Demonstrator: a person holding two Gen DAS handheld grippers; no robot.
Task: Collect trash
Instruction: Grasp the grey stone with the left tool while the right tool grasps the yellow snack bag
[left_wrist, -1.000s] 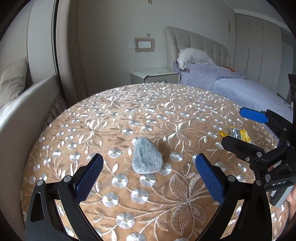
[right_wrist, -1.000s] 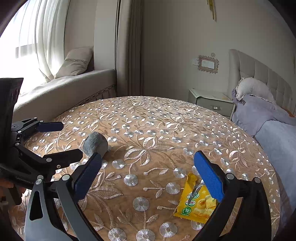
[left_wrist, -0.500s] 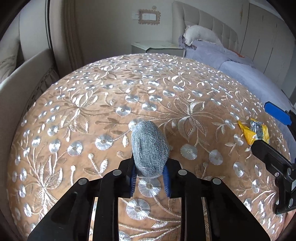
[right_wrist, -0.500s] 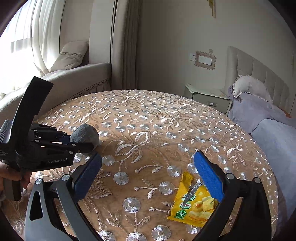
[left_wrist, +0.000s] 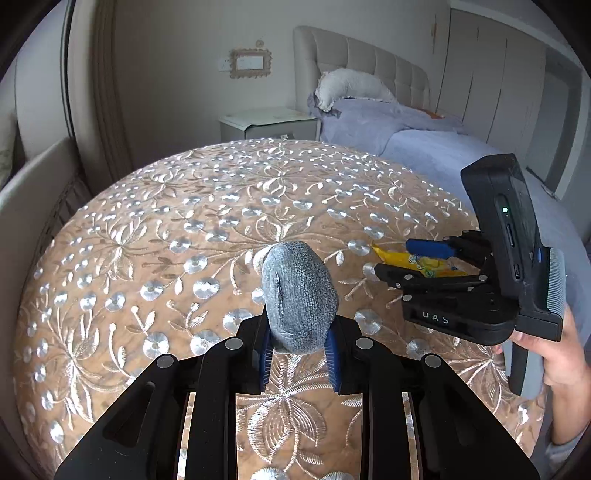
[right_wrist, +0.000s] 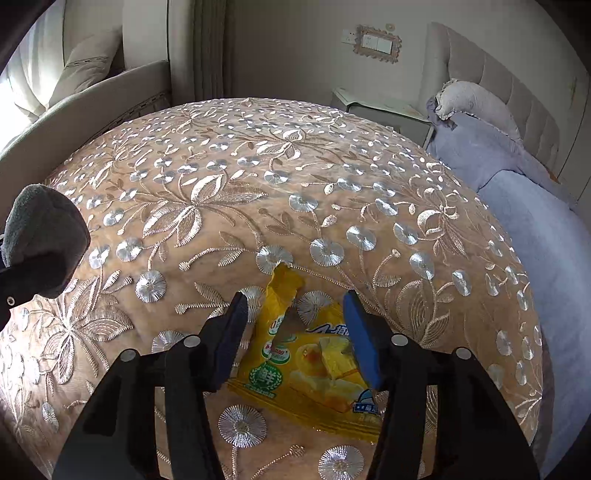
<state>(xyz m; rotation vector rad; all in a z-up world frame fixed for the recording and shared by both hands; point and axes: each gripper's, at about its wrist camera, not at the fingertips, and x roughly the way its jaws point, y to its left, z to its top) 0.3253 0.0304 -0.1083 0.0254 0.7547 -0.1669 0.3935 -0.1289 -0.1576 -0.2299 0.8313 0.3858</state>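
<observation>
Gripping grey cloth ball (left_wrist: 300, 295) with left gripper (left_wrist: 298, 345), above embroidered tablecloth (left_wrist: 147, 229) | right gripper (right_wrist: 295, 332) spread apart, fingers either side of yellow snack wrapper (right_wrist: 314, 362) lying on tablecloth

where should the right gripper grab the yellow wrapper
Take the yellow snack wrapper across its raised, crumpled torn end, coming down from above. The rest lies flat on the embroidered tablecloth, offering no edge. The right gripper already straddles it, jaws open, so closing there looks workable.
</observation>
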